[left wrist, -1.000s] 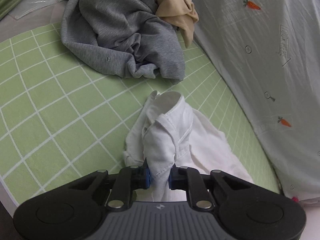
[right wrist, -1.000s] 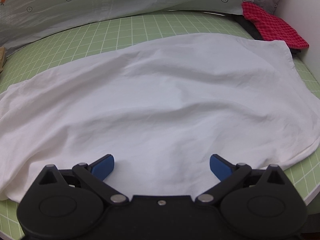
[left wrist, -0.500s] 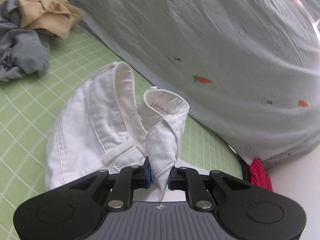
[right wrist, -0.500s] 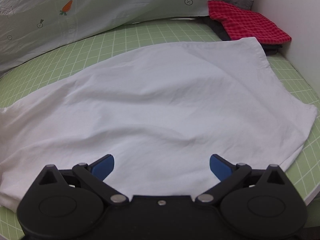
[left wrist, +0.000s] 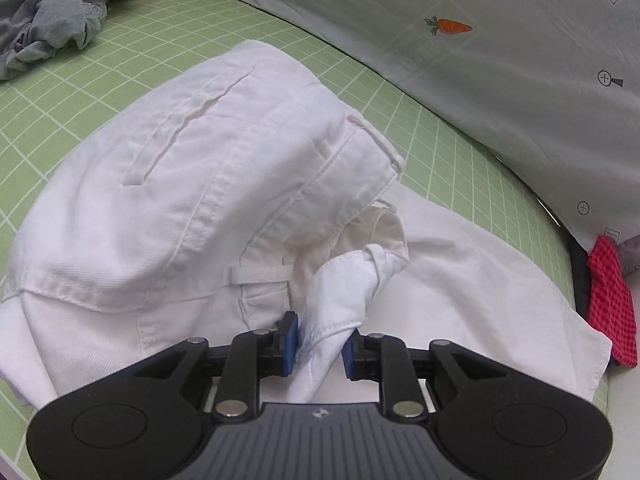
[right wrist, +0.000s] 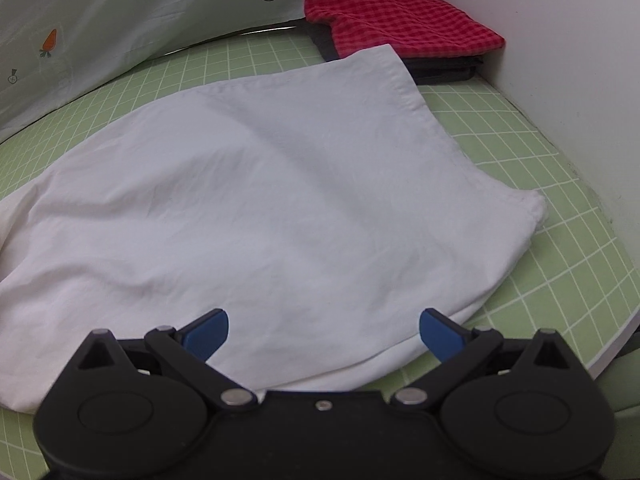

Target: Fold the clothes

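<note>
White twill trousers (left wrist: pixel 200 200): soft, limp, light; best taken at the stitched waistband. Left tool (left wrist: pixel 319 338), jaws just opening, loosens on a waistband corner; right tool (right wrist: pixel 323 330) gapes empty.

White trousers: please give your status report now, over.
Left gripper jaws just opening, waistband fold still between them. Right gripper open, empty, above the white trousers. Trousers folded over on green mat. Red cloth beside the leg end.
</note>
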`<state>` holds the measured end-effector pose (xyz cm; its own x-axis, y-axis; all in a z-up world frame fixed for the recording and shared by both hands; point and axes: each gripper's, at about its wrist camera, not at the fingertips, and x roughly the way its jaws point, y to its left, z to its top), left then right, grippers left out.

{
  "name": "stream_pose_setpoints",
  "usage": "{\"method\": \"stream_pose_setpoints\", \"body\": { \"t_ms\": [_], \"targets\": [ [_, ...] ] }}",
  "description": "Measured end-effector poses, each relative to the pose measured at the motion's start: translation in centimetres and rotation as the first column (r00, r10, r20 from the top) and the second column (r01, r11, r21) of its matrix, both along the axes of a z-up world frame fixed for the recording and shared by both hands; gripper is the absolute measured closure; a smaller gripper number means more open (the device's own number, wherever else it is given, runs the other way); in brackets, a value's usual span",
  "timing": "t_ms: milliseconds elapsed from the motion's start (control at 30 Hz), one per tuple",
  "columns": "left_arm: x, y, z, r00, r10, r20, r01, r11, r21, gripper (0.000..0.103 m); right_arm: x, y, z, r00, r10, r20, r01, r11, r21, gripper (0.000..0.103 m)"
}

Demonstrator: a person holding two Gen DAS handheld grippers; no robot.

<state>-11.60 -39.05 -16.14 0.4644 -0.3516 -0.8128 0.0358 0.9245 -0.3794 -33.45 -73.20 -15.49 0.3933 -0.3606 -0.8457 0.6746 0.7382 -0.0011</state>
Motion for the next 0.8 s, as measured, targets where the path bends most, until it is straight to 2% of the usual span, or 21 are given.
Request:
{"method": "stream_pose_setpoints", "body": {
  "t_ms": [33,133,200,300,533,700,800],
  "targets": [
    [-0.2,0.0,0.3,1.000,-0.005,0.007,0.006,1.000,-0.016,0.062,-0.1,-0.3,0.0,1.000,-0.005,0.007,0.005,1.000,0.002,0.000],
    [-0.3,-0.4,1.7,0.999,-0.035,0.020,0.036,0.997,-0.075,0.045,0.1,-1.1,0.1,0.999,-0.013,0.029,0.013,1.000,0.006,0.000],
    [-0.7,-0.6,2.8,0.997,-0.058,0.048,0.062,0.995,-0.079,0.044,0.4,-1.2,0.2,0.999,-0.011,0.040,0.011,1.000,0.005,0.000],
    [-0.8,-0.4,4.2,0.994,-0.066,0.091,0.069,0.997,-0.026,0.042,1.0,-0.9,0.2,0.999,-0.009,0.049,0.008,1.000,0.004,0.000],
    [0.8,3.5,6.7,0.982,-0.023,0.186,0.002,0.993,0.114,0.042,2.9,0.9,0.0,1.000,0.008,0.030,-0.007,1.000,-0.023,0.000],
    [3.1,6.1,6.4,0.984,0.011,0.176,-0.038,0.988,0.151,0.042,5.0,3.5,0.8,0.999,0.055,0.001,-0.054,0.992,-0.110,0.000],
    [4.3,7.3,6.2,0.987,-0.010,0.158,-0.018,0.985,0.172,0.042,7.2,5.6,1.6,0.997,0.078,0.015,-0.075,0.988,-0.137,0.000]
  ]
}}
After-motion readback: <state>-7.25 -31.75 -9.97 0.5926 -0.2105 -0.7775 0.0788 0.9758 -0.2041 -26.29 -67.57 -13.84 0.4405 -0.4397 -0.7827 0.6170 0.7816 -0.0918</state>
